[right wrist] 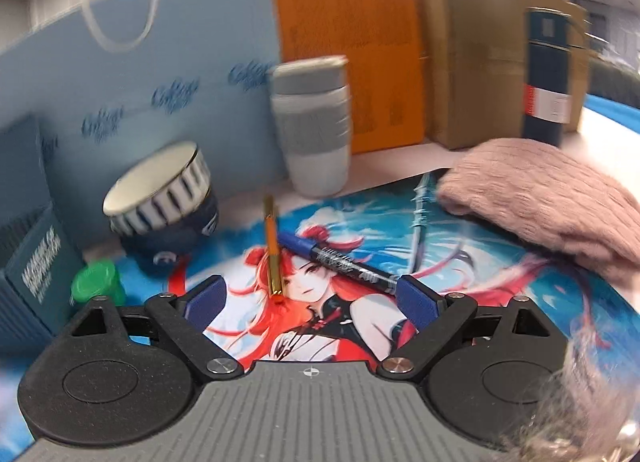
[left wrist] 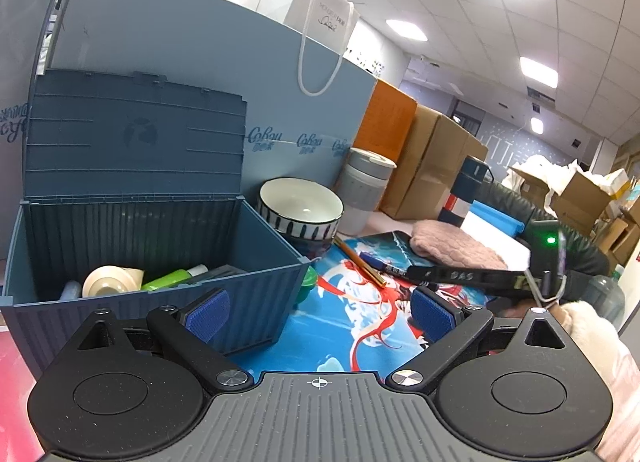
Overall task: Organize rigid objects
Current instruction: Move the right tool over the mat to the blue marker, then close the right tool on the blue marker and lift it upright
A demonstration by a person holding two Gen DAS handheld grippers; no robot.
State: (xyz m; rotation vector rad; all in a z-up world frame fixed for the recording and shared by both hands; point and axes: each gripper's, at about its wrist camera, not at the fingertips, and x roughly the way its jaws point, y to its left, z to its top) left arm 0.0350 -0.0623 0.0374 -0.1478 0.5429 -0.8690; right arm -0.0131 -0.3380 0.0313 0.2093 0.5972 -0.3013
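On the printed mat (right wrist: 320, 326) lie a gold pen (right wrist: 273, 246) and a blue-capped black marker (right wrist: 340, 262), crossing at their far ends. My right gripper (right wrist: 312, 298) is open just short of them, and the marker's near end lies close to its right pad (right wrist: 416, 298). My left gripper (left wrist: 320, 318) is open with nothing between its fingers, beside the open blue storage box (left wrist: 256, 286). Inside the box are a tape roll (left wrist: 108, 282) and a green tube (left wrist: 168, 280). In the left wrist view the right gripper (left wrist: 424, 276) reaches in from the right toward the marker (left wrist: 392, 268) and the pen (left wrist: 360, 262).
A striped bowl (right wrist: 160, 189) sits on a dark cup behind the pen, and a green-capped jar (right wrist: 96, 282) stands by the box corner. A grey-banded tumbler (right wrist: 312, 129), a dark flask (right wrist: 548, 73) and cardboard boxes (right wrist: 480, 53) line the back. A pink knit item (right wrist: 552, 197) lies at right.
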